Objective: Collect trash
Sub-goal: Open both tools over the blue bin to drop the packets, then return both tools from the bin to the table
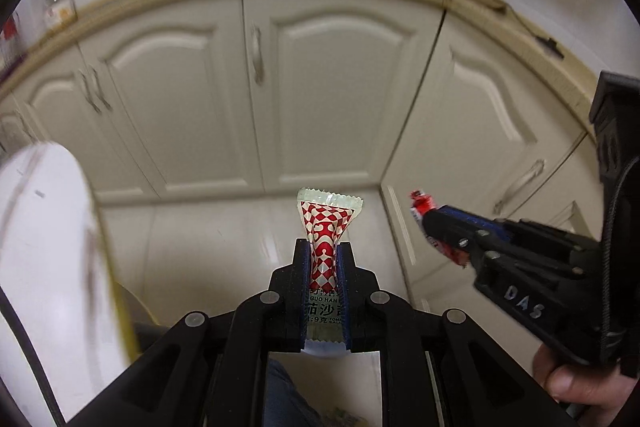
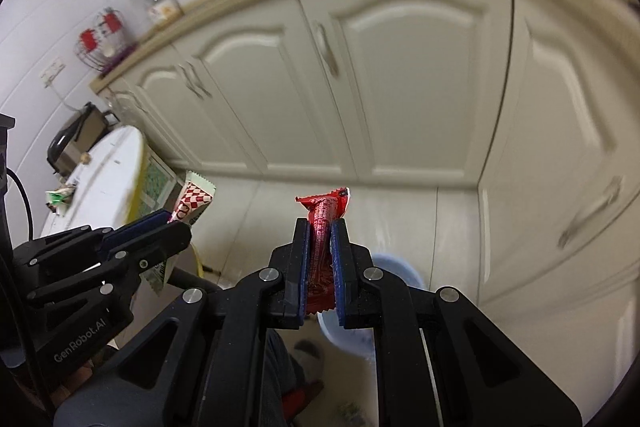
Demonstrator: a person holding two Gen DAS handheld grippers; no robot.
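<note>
My left gripper is shut on a red-and-white checkered sauce packet that sticks out past its blue pads. The same gripper shows at the left of the right wrist view with the packet in it. My right gripper is shut on a crumpled red wrapper. In the left wrist view that gripper comes in from the right, the wrapper poking from its tip. Below the right gripper stands a pale blue bin, mostly hidden by the fingers.
Cream kitchen cabinets run across the back, above a pale tiled floor. A round white table with a green scrap on it is at the left. A hand grips the right tool. A leg and slippered foot show below.
</note>
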